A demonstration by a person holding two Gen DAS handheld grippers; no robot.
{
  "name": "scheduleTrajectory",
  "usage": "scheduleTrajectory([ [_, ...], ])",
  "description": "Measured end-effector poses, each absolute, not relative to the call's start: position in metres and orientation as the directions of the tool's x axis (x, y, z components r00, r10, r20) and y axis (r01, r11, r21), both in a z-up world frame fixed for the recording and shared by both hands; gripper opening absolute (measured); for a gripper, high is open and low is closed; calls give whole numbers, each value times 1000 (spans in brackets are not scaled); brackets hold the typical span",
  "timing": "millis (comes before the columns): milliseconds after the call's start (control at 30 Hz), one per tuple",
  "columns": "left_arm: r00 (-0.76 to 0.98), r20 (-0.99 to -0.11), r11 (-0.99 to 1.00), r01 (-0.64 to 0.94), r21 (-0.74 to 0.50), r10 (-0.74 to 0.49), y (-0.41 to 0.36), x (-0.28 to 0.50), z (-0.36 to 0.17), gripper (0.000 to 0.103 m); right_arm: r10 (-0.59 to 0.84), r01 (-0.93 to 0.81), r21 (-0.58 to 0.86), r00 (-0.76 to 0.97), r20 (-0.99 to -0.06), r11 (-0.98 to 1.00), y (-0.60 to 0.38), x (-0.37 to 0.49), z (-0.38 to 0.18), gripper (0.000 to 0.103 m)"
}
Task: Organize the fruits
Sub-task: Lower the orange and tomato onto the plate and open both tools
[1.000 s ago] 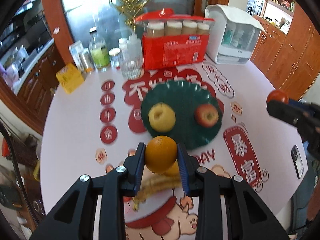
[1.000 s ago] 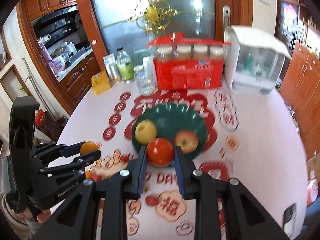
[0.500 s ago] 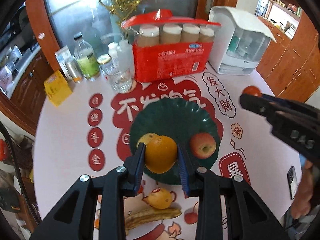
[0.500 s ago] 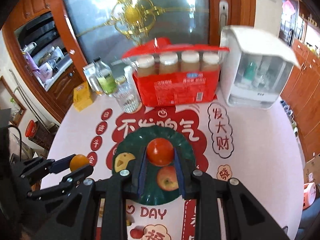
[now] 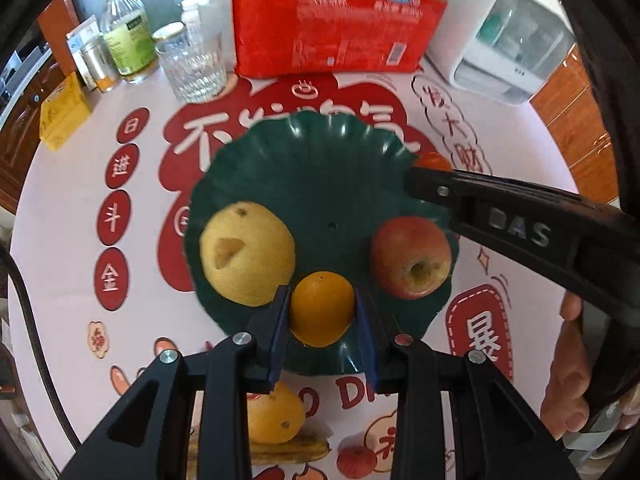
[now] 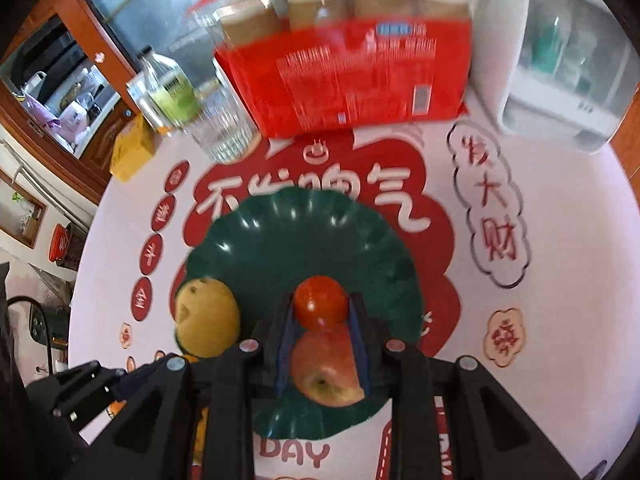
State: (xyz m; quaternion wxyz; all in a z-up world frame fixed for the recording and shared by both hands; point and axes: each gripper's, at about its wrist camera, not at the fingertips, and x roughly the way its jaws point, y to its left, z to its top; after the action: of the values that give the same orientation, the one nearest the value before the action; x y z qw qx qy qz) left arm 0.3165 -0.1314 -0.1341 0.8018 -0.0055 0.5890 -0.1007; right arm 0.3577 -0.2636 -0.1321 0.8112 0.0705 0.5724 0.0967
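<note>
A dark green scalloped plate [image 5: 320,168] [image 6: 304,232] lies mid-table with a yellow pear [image 5: 247,254] [image 6: 207,316] at its left and a red apple [image 5: 412,258] [image 6: 326,370] at its right. My left gripper [image 5: 322,312] is shut on an orange [image 5: 322,309], held over the plate's near rim between pear and apple. My right gripper [image 6: 321,312] is shut on a red tomato [image 6: 321,303] over the plate, just beyond the apple; its tip and the tomato [image 5: 434,162] show at the plate's right edge in the left wrist view.
A red carton of jars [image 5: 336,24] [image 6: 352,76], a glass tumbler [image 5: 191,66] [image 6: 222,128], a bottle [image 5: 128,40], a yellow box [image 5: 64,110] and a white appliance [image 5: 516,44] stand behind the plate. The tablecloth carries printed fruit pictures [image 5: 276,416].
Both grippers moved forward and down over the plate, still holding their fruit. The orange now hangs between pear and apple; the tomato is over the plate beyond the apple.
</note>
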Motion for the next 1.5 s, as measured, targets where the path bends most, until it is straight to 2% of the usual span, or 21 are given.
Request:
scheduleTrajectory([
  [367,264,-954,980,174,-96,-140,-150,327,-171,30,260,-93,244,256,-931,965,-260,374,-183,27],
  [833,254,-960,985,148,-86,-122,-147,331,-191,31,260,-137,230,278,-925,964,-249,379,-191,27],
  [900,244,-962,986,138,-92,-124,-146,332,-193,35,252,-135,222,279,-926,966,-248,379,-192,27],
  [967,230,-961,983,136,-121,-151,-146,333,-194,53,246,-132,217,274,-930,967,-248,380,-194,29],
  [1033,222,-961,982,133,-137,-164,-147,331,-193,65,253,-130,225,269,-929,966,-249,380,-194,34],
  [1133,226,-960,981,137,-136,-164,-149,326,-191,76,264,-132,236,268,-927,963,-250,378,-192,37],
  [1267,236,-958,982,131,-136,-164,-148,320,-185,83,275,-132,248,268,-923,960,-253,375,-187,38],
  [1500,258,-952,983,120,-140,-167,-137,307,-165,84,281,-132,252,289,-915,959,-254,367,-169,38],
])
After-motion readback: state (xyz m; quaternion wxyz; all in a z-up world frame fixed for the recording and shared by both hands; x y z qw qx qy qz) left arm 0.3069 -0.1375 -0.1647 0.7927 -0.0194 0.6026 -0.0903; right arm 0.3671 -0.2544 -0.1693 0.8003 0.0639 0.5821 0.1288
